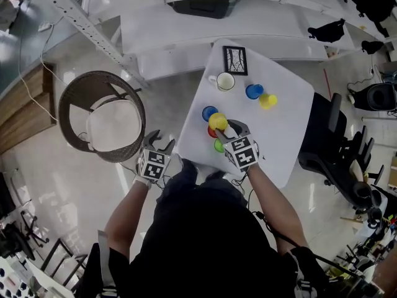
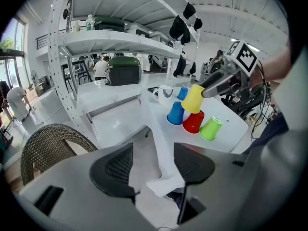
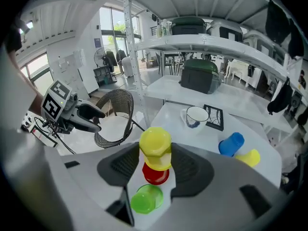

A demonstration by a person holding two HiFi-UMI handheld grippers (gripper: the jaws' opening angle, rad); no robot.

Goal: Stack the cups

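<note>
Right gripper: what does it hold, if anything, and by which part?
The inverted yellow plastic cup, clamped by its opposite side walls between the pads of the right gripper.

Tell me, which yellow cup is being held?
The yellow cup between the right gripper's jaws, above the red cup; the other yellow cup sits on the table.

Head view: from above me, facing steeply down, with the white table [image 1: 285, 129] mid-frame and well below.

Left gripper view: rides my left gripper [image 1: 160, 141], low, off the table's near-left corner. It faces across the table to the right.

Right gripper view: rides my right gripper [image 1: 227, 130], over the table's near side. It faces the far shelves [image 3: 207, 44], with the yellow cup [image 3: 155, 147] very close.

All three views share the red cup [image 2: 193, 122], the mug [image 3: 196, 115] and the wicker chair [image 1: 68, 107].
</note>
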